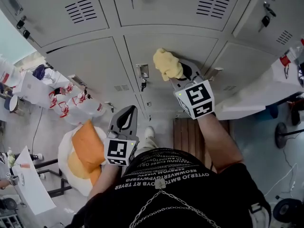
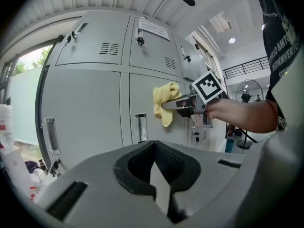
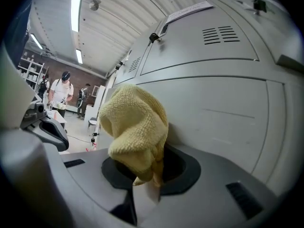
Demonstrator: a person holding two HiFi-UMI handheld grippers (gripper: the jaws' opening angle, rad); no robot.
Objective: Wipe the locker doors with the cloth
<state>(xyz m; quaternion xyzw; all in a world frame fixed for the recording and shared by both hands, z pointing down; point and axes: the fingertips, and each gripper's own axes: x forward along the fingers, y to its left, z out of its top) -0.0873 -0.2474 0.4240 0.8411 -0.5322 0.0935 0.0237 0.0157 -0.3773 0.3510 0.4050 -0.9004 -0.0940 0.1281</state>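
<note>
A bunched yellow cloth [image 1: 166,64] is pressed against a grey locker door [image 1: 166,44] in the middle of the lower row. My right gripper [image 1: 179,76] is shut on the cloth [image 3: 137,132], which fills that gripper's own view and hides the jaw tips. From the left gripper view the cloth [image 2: 166,100] hangs on the door [image 2: 147,108] just right of a door handle [image 2: 140,127]. My left gripper [image 1: 125,119] hangs lower, away from the lockers, shut with nothing between its jaws.
Grey lockers [image 1: 76,13] with vents, keys and handles [image 1: 142,71] fill the wall. An orange and white bag [image 1: 84,153] lies on the floor to the left, near white bottles [image 1: 61,99]. An open locker door [image 1: 266,94] juts out right. People stand far off [image 3: 61,94].
</note>
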